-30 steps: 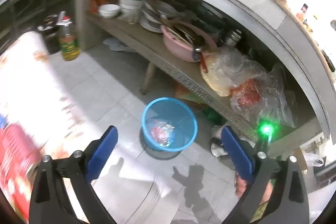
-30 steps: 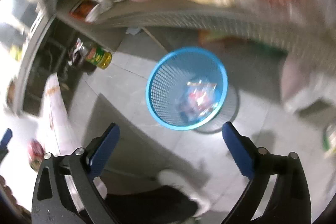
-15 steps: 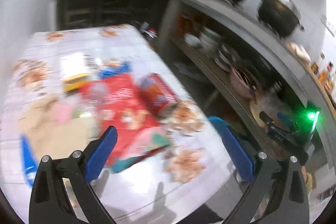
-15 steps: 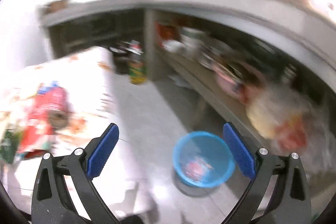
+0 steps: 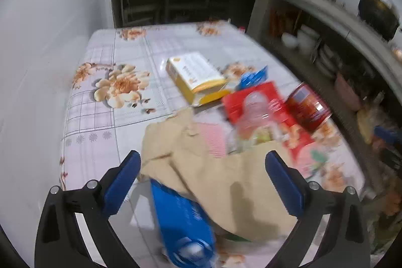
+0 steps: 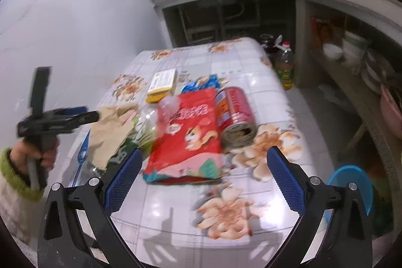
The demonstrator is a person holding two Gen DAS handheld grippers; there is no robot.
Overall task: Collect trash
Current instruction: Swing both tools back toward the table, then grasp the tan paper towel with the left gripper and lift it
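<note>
Both grippers gaping — red snack bag (image 6: 191, 135), blurred, probably untouched.

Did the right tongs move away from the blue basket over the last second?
Yes. The right tongs swung up from over the blue basket to the table; the basket now sits low right.

Both wrist views above one littered table (image 5: 100, 82)

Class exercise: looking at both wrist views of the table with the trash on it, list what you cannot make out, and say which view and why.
- Print on the red snack bag: left wrist view, motion blur.
- Clear plastic bottle: right wrist view, partly under the bag and brown paper.
- Blue packet: left wrist view, blurred, cut off by the bottom edge.
- Blue basket contents: right wrist view, behind the right gripper.
</note>
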